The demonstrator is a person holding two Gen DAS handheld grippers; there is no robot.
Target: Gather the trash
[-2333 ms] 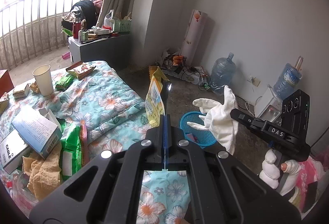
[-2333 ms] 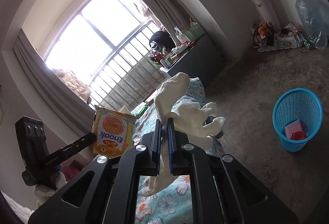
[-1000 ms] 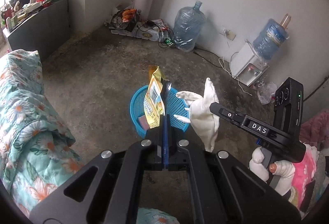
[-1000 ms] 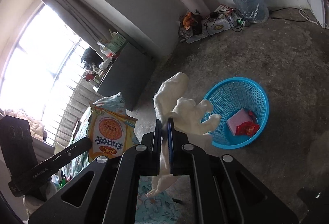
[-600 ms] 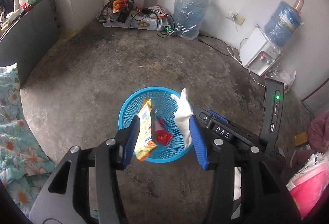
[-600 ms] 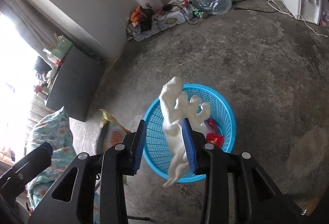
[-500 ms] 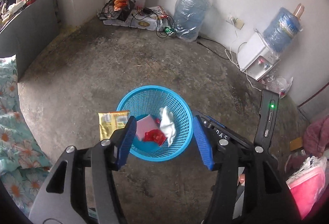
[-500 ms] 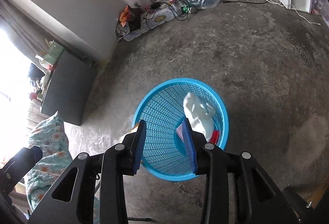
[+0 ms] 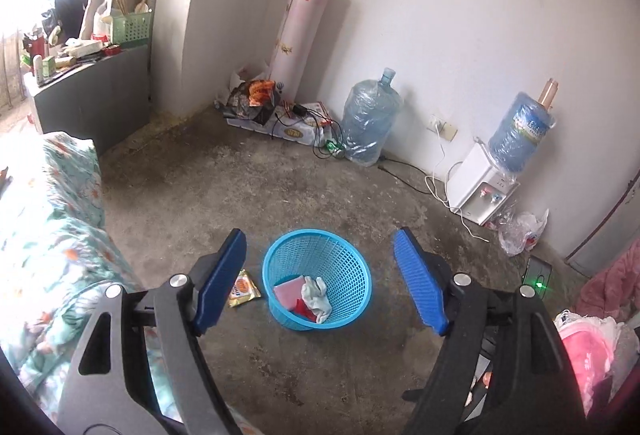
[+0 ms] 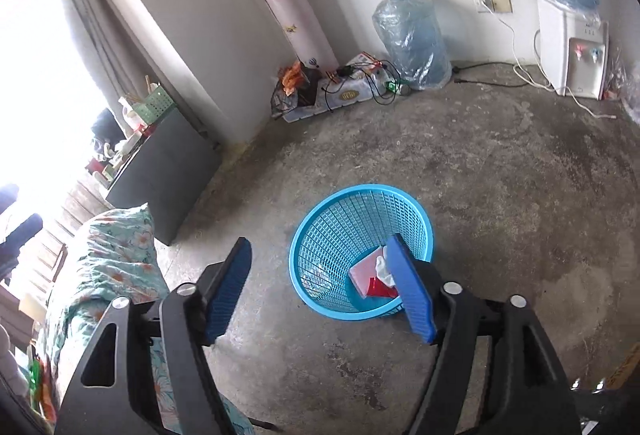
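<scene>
The floor is bare concrete, rough, stained and matt. The blue basket is openwork plastic mesh with a smooth rim; in it lie a crumpled white cloth glove and a pink packet. The snack wrapper beside it is glossy foil. The bedspread is soft printed cloth. The water jug is clear plastic.

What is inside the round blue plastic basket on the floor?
Inside the round blue plastic basket lie a crumpled white glove, a pink flat packet and a red wrapper. The glove covers part of both; anything beneath them is hidden.
</scene>
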